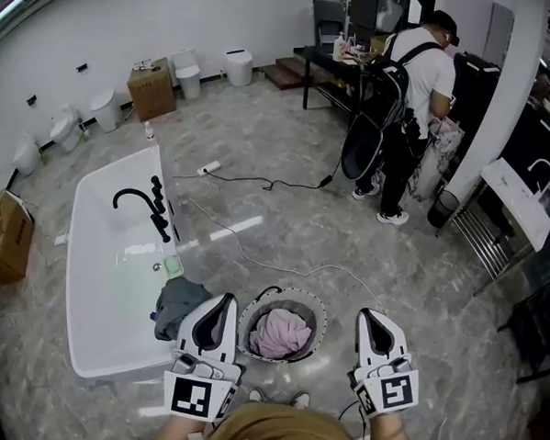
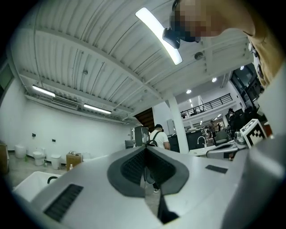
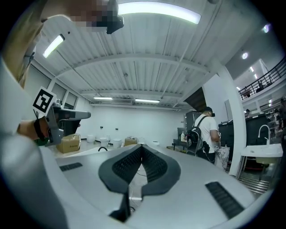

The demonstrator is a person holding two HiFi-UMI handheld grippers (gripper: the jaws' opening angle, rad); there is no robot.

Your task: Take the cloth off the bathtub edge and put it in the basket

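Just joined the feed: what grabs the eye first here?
A white freestanding bathtub fills the left, a crumpled grey cloth draped over its edge. Right beside it on the floor, a round basket holds a pink cloth. The left gripper and right gripper hang shut and empty near the basket.

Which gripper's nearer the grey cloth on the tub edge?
Left. The left gripper is right beside the grey cloth; the right gripper is across the basket from it.
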